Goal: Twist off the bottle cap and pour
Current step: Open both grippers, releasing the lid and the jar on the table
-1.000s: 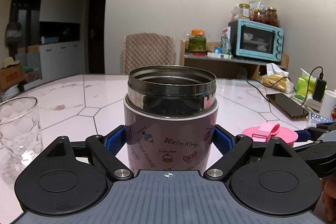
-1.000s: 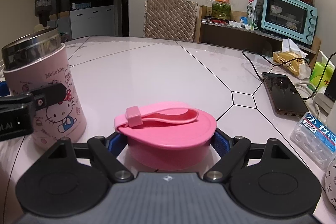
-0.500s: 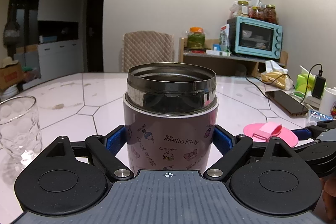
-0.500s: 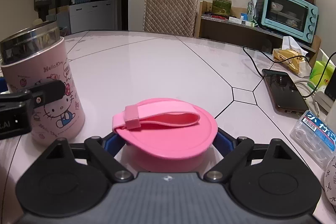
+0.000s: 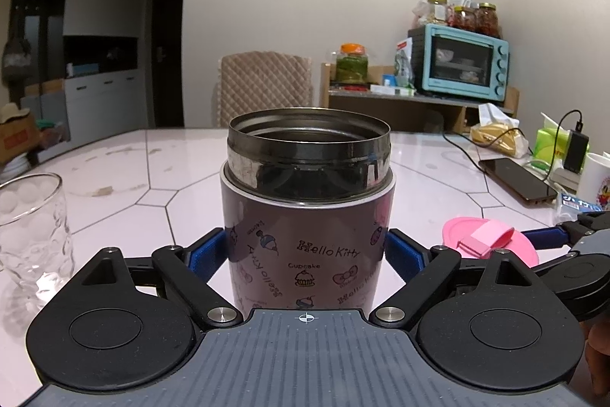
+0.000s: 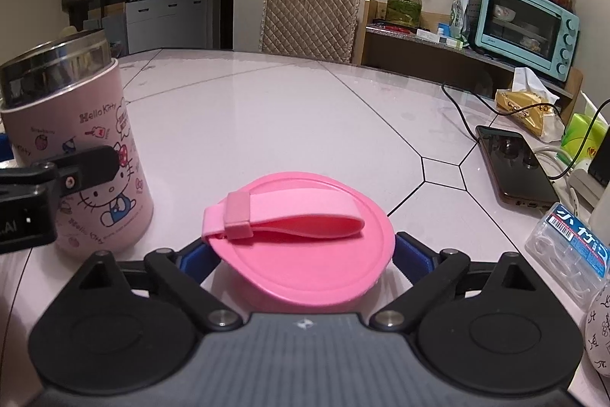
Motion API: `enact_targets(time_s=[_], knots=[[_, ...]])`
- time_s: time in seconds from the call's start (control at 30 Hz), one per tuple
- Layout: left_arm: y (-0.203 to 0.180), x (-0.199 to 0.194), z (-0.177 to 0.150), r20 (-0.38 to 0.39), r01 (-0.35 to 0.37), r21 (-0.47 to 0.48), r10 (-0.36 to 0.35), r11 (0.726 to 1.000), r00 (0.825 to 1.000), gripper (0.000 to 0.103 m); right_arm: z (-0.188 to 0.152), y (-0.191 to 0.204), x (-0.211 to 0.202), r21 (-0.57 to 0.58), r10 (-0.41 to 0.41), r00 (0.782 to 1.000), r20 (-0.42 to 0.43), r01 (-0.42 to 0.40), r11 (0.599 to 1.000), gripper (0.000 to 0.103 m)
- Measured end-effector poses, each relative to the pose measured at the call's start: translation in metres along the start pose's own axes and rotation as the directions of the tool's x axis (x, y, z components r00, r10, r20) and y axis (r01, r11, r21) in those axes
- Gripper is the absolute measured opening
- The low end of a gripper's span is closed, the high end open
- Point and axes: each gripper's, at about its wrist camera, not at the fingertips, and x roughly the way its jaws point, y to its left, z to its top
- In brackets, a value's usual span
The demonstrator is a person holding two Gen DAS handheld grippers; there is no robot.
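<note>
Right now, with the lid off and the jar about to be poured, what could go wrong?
The left tool grips the jar low on its body, so tipping toward the glass might let it slip. The phone and its cable lie nearby, so a spill could reach them.

Glossy pale stone-look surface (image 6: 289, 109), dark seams, smooth and reflective. Brushed shiny metal rim over matt printed pink coating on the flask (image 5: 309, 216). Smooth pink plastic lid (image 6: 305, 254) with soft-looking strap. Dimpled clear glass tumbler (image 5: 32, 227). Quilted cloth chair back (image 6: 309, 21). Matt black plastic on the right hand-held gripper (image 6: 305, 254).
</note>
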Motion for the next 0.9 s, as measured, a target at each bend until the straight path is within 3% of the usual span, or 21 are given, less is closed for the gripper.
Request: enact_targets(time_s=[0.43,0.9], knots=[[0.003,-0.002,-0.001,-0.008,0.007,-0.001,-0.007,1.000,1.000,0.094,-0.004,-0.001,-0.007,-0.005,0.000,1.000,-0.006,0.000,1.000,0.103],[0.007,-0.015,-0.007,-0.045,0.010,0.004,-0.010,1.000,0.999,0.103,-0.019,0.005,-0.037,0.021,-0.006,1.000,0.024,0.005,1.000,0.103]])
